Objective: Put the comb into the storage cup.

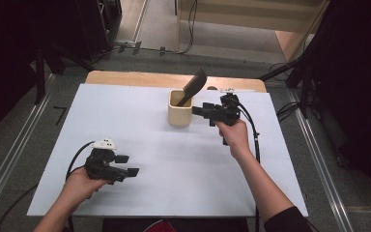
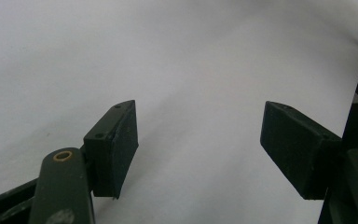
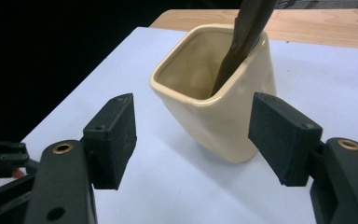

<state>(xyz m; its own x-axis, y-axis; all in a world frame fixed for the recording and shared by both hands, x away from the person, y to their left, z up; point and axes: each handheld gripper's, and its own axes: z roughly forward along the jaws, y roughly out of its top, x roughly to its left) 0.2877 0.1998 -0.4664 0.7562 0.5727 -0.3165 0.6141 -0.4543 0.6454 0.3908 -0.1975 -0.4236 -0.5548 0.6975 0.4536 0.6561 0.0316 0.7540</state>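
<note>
A cream square ceramic cup [image 1: 179,112] [image 3: 216,105] stands upright on the white sheet [image 1: 149,145], toward the back middle. A dark spatula-like utensil [image 1: 193,86] [image 3: 244,37] leans inside it, its blade sticking out to the upper right. My right gripper [image 1: 199,110] [image 3: 200,140] is held level just right of the cup, pointing at it, open, with a gap between its pads and the cup. My left gripper [image 1: 128,165] [image 2: 198,149] rests low at the front left over bare sheet, open and holding nothing.
A strip of wooden table [image 1: 125,77] shows behind the sheet. A small pale object [image 1: 232,90] lies at the sheet's back right corner. Black stands and cables ring the table on the floor. Bare sheet stretches between the two grippers.
</note>
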